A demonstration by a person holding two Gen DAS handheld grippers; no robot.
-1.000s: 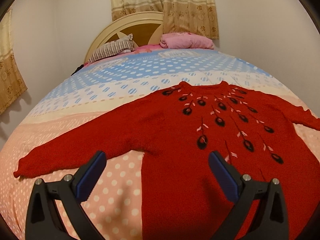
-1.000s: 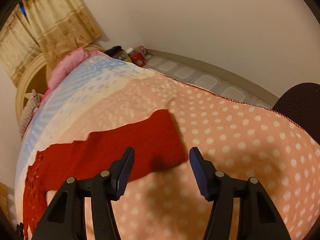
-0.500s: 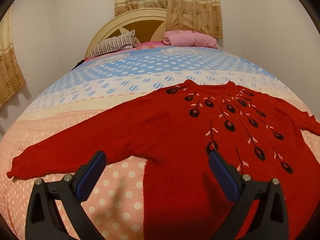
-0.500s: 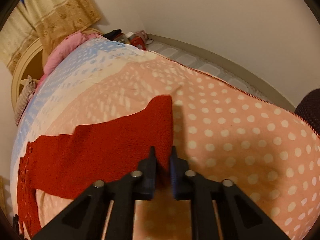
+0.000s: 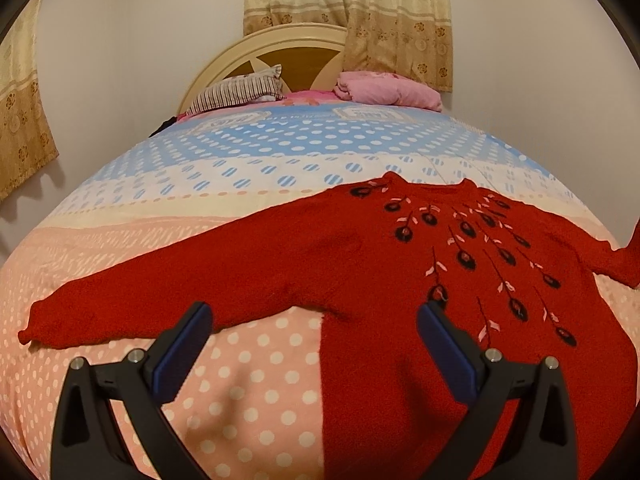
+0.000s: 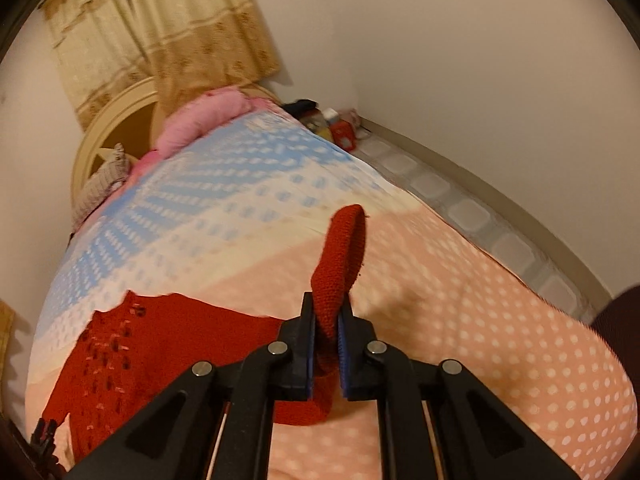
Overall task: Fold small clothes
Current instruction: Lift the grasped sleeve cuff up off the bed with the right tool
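**Right gripper lifts a sleeve cuff; left gripper waits open**

The right gripper (image 6: 326, 334) is clenched on the cuff (image 6: 340, 264) of the red sweater (image 6: 160, 344). Its blue pads pinch the knit from both sides at lower centre of the right wrist view, and the cuff end sticks up past the fingertips, curling over at the top, clear of the bedspread (image 6: 460, 320). Below the jaws the sleeve hangs down and runs left to the sweater's body, which lies at the lower left of that frame.

The left gripper (image 5: 314, 328) is released, its two blue-padded fingers (image 5: 182, 350) spread wide at the bottom of the left wrist view with nothing between them. It hangs over the sweater's lower left edge, where the body meets the other sleeve (image 5: 140, 300). That sleeve lies flat, stretched to the left of the frame. The sweater is spread face up across the pink dotted part of the bedspread, neck towards the headboard (image 5: 280, 52), dark flower motifs fanning down its front. At the right edge of this view the far sleeve rises off the bed.

Beyond, at the top centre, sit a striped pillow (image 5: 240, 90) and a pink blanket (image 5: 388, 90), with curtains (image 5: 348, 8) above.
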